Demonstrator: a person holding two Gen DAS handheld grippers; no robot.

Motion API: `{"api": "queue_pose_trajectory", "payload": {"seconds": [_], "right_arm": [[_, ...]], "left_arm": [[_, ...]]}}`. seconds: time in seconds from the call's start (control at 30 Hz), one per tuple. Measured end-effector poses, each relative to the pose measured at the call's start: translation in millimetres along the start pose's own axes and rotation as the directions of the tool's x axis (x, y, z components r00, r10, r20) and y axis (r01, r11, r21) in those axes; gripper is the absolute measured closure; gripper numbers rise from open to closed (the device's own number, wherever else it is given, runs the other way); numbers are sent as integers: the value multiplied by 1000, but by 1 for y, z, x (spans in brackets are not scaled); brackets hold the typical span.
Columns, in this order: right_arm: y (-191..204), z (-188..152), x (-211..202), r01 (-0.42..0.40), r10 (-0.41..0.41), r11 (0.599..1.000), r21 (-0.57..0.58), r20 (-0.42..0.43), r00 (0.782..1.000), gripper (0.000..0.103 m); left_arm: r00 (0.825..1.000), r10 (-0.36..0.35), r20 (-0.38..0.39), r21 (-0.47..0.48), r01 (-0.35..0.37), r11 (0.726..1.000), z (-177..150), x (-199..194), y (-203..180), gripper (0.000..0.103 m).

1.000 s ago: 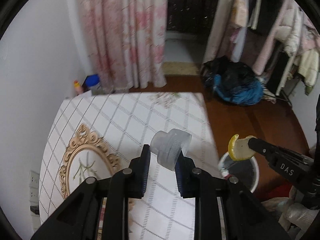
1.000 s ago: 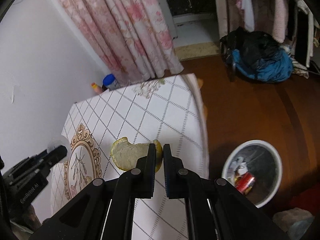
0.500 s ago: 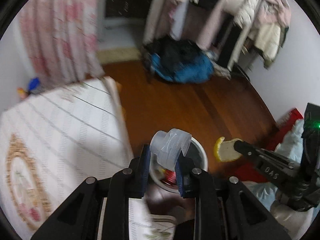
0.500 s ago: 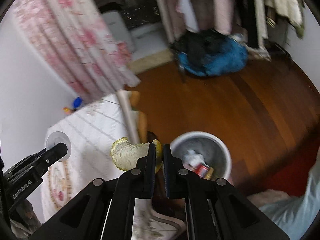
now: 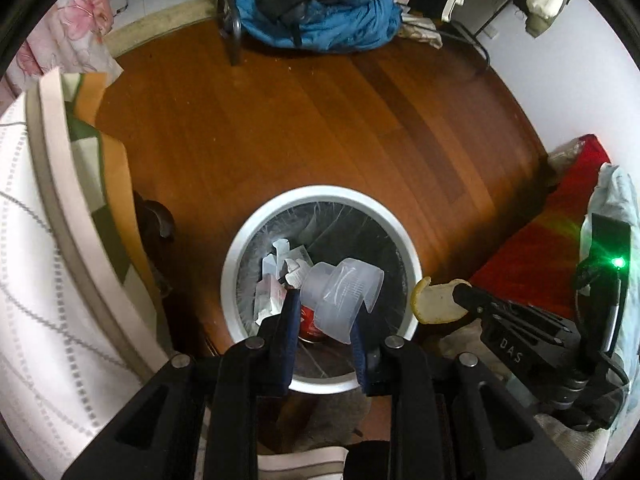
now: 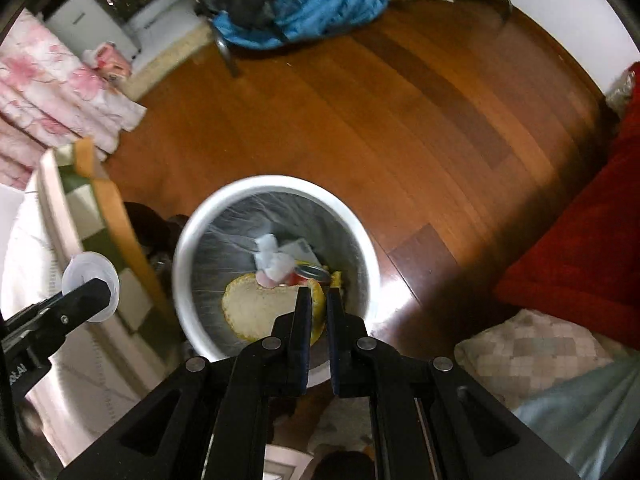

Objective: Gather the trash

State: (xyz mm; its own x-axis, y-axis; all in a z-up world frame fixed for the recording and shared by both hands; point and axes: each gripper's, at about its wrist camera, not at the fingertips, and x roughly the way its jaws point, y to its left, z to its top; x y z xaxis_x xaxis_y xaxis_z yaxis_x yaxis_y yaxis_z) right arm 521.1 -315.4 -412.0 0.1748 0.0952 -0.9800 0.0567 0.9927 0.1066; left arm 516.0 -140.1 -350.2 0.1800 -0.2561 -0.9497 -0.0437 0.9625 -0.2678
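My left gripper [image 5: 325, 307] is shut on a clear plastic cup [image 5: 340, 300] and holds it above the white trash bin [image 5: 244, 240]. My right gripper [image 6: 319, 300] is shut on a yellow fruit peel [image 6: 256, 312] and holds it over the same bin [image 6: 188, 240]. The bin has a clear liner and holds crumpled paper [image 6: 272, 258] and a red can [image 6: 308, 274]. The peel [image 5: 434, 302] shows at the right of the left wrist view, the cup [image 6: 90, 286] at the left of the right wrist view.
The table with its white checked cloth [image 5: 36, 280] stands left of the bin. A wooden floor [image 5: 280, 120] stretches beyond. A blue and black bundle [image 5: 316, 12] lies at the far end. A red cloth [image 6: 580, 240] lies at the right.
Both grippers have swung from over the table to above the bin, still holding the cup and the peel. The bin now lies directly under both.
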Motion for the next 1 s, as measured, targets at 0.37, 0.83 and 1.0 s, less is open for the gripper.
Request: {"api": "queue_pose_trajectory", "payload": {"seconds": [0.37, 0.83, 1.0], "right_arm": [[1, 1, 26, -43, 42, 998, -37, -24, 999, 13], [3, -24, -73, -73, 72, 993, -90, -11, 997, 0], [4, -42, -142, -112, 119, 986, -120, 48, 992, 0]], "left_arm": [[985, 160, 61, -39, -158, 987, -13, -14, 6, 3], [972, 167, 165, -69, -157, 985, -39, -108, -6, 2], [964, 138, 227, -54, -129, 990, -62, -163, -22, 2]]}}
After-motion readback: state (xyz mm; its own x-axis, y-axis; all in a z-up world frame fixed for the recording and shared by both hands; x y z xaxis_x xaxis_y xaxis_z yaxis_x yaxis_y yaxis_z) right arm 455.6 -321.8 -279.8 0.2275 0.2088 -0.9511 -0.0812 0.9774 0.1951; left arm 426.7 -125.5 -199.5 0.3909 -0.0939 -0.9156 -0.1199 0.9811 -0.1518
